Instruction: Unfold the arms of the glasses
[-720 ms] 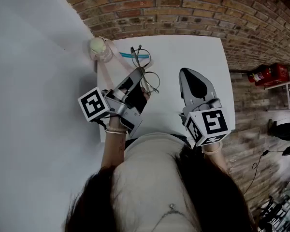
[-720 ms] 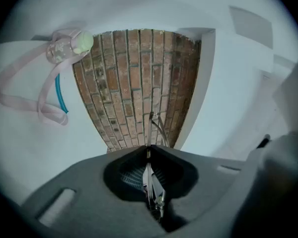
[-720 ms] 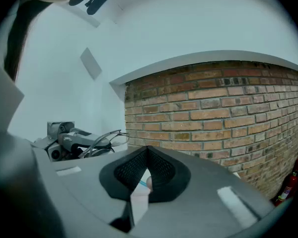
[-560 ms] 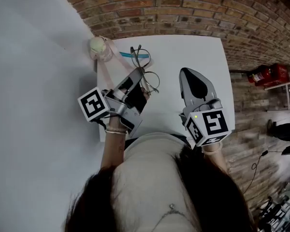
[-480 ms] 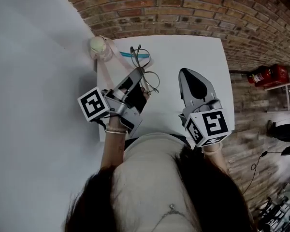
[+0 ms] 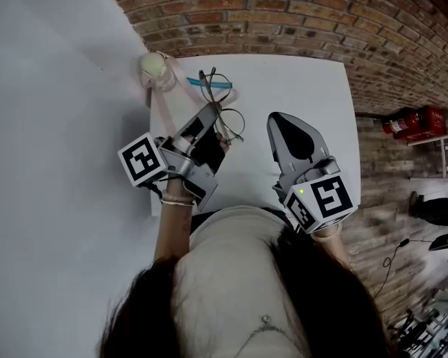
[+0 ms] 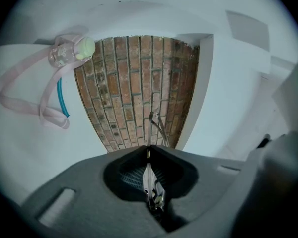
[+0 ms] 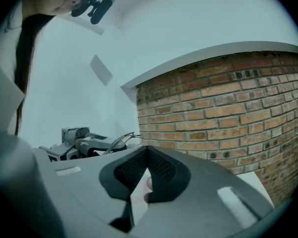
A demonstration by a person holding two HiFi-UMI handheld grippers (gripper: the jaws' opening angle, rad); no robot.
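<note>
The thin wire-framed glasses (image 6: 231, 122) hang just above the white table (image 6: 313, 88), pinched at the tip of my left gripper (image 6: 218, 109). In the left gripper view the jaws of that gripper (image 7: 149, 150) are shut on the glasses (image 7: 150, 182), and two thin wires stick out ahead of them. My right gripper (image 6: 272, 119) hovers to the right of the glasses, apart from them, its jaws shut with nothing between them. The right gripper view shows that gripper (image 8: 148, 148) pointing past the left gripper (image 8: 79, 143) and the glasses (image 8: 121, 139).
A small clear bottle with a pale green top (image 6: 154, 67) and a pink strap (image 6: 164, 107) lies at the table's far left corner. A teal stick (image 6: 209, 85) with a dark wire loop lies beside it. Brick floor surrounds the table; a red object (image 6: 414, 118) stands far right.
My right gripper has shifted a little left, closer to the glasses. The left gripper still holds the glasses in the same place.
</note>
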